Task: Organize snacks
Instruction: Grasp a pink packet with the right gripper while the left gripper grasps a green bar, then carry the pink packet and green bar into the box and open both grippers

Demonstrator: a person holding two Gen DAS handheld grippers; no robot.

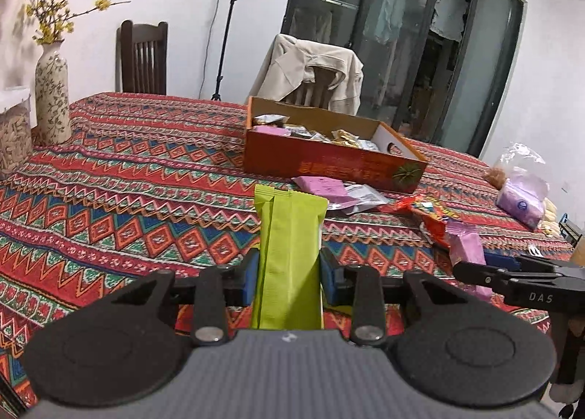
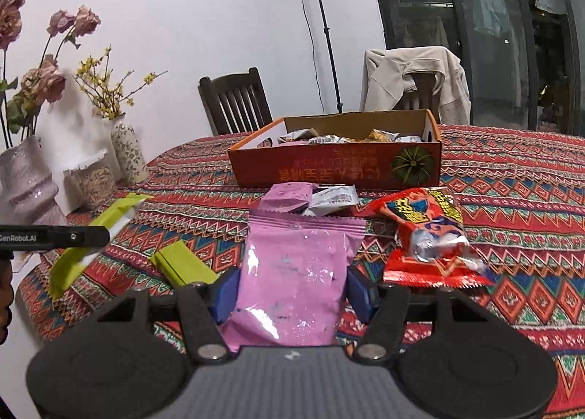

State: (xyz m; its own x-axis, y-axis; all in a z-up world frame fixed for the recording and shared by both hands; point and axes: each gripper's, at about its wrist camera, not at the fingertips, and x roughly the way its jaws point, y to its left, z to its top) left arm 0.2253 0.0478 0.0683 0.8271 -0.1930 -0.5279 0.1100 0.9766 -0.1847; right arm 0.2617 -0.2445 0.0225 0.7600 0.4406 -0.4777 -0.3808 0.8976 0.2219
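Snacks lie loose on the patterned worktop [image 1: 128,177] in front of an orange cardboard box [image 1: 329,159] already part-filled w/ packets.

Left wrist view: left hand-held gripper [image 1: 289,272] is clamped on a green snack bar [image 1: 289,254], blue pads pressing both long edges. Bar points fwd along the fingers, roughly toward the box, held above the cloth. Gripper sits about level, slightly nose-up. Beyond the bar, just in front of the box: a small pink packet [image 1: 321,185] and a silver packet [image 1: 360,196], touching. A red snack bag [image 1: 431,214] lies to the right of them. At the right edge, the right hand-held gripper [image 1: 475,265] comes in from the side w/ a pink snack bag [image 1: 466,247] in it. Floral vase [image 1: 52,93] stands far left.

Right wrist view: right hand-held gripper closed on the pink snack bag, pads squeezing its lower sides; bag top edge points toward the box, gripper near level above the worktop. Red snack bag just right of it, on the cloth. A second green bar [image 2: 186,265] lies flat to the left. Left hand-held gripper reaches in from the left edge, its green snack bar tilted, far end up. Both grippers are near each other, side by side.
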